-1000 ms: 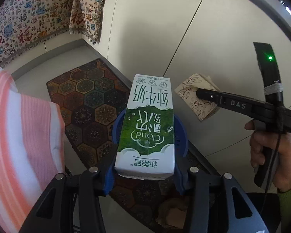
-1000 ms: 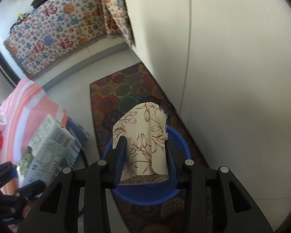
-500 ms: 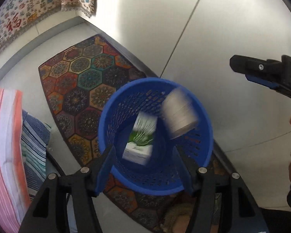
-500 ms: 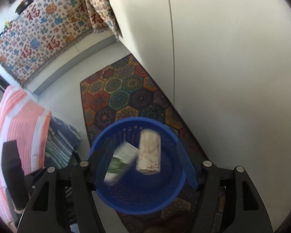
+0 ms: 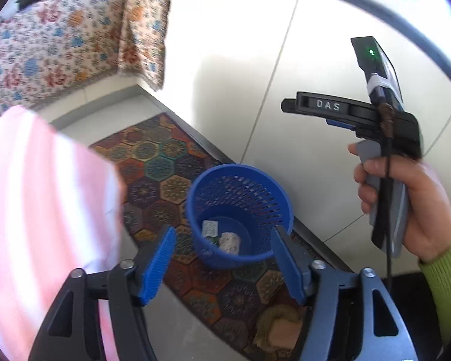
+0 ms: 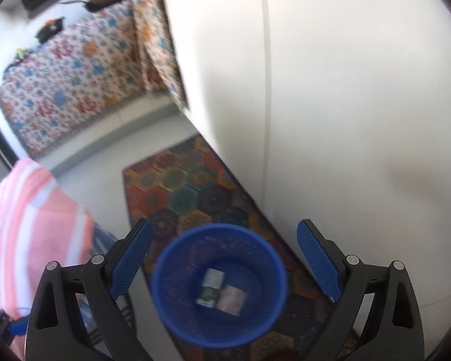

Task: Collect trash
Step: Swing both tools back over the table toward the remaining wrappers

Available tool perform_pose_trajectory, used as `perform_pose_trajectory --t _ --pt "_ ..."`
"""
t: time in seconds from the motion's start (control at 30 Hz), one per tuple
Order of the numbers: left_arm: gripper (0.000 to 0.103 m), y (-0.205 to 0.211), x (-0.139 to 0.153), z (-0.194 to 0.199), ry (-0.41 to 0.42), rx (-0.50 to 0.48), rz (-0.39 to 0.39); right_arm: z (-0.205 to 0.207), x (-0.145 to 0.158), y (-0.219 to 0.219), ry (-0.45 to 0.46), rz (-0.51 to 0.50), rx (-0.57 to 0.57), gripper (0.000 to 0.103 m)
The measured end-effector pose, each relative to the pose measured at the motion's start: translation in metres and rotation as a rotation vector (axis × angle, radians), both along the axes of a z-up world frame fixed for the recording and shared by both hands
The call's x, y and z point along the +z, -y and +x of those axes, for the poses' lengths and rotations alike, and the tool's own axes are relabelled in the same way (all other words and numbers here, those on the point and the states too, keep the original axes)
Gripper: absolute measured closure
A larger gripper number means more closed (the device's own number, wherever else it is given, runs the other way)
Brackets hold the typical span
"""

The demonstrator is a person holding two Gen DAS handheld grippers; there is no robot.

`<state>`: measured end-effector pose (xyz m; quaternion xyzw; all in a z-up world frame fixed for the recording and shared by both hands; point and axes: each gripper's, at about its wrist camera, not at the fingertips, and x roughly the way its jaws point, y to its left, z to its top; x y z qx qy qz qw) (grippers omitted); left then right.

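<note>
Two light items, milk carton (image 6: 210, 287) and paper wad (image 6: 232, 298), are seen inside blue basket (image 6: 177, 325), at 6 o'clock. Left gripper (image 5: 222, 266) and right gripper (image 6: 225, 263) are spread, empty. Carton judged stiff, graspable across flat sides.

**Blue, hexagons and stripes**

The mesh basket (image 5: 239, 186) is a strong royal blue, pierced all over with small holes. Inside lie a white-and-green carton (image 6: 210, 287) and a pale paper wad (image 6: 233, 298) with a faint brownish print. The rug (image 5: 162, 162) under it carries hexagons in teal, orange, red and dark purple. Each hand-held gripper, left (image 5: 222, 266) and right (image 6: 222, 266), is black with ribbed blue pads (image 5: 158, 266). A cloth (image 5: 39, 195) shows pink and white stripes; the throw (image 6: 75, 81) is cream with blue, red and orange motifs. The sleeve (image 5: 445, 279) is lime green.
</note>
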<state>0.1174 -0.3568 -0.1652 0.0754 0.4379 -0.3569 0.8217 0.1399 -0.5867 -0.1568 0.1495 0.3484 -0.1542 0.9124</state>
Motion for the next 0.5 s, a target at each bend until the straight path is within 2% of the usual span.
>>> perform_pose_trajectory --t 0.13,0.27,0.4,0.5 --pt "0.03 -0.064 0.01 -0.013 0.028 0.095 0.043 -0.007 0.019 -0.064 0.066 -0.024 0.099 0.005" --pt "0.03 -0.14 0.013 -0.016 0.058 0.22 0.091 -0.02 0.029 -0.149 0.118 0.014 0.24 0.005" --pt "0.03 -0.219 0.011 -0.016 0.086 0.367 0.144 -0.036 0.029 -0.24 0.14 0.038 0.428 0.005" --pt "0.03 -0.272 0.008 -0.015 0.075 0.477 0.174 -0.044 0.02 -0.301 0.113 0.057 0.552 0.005"
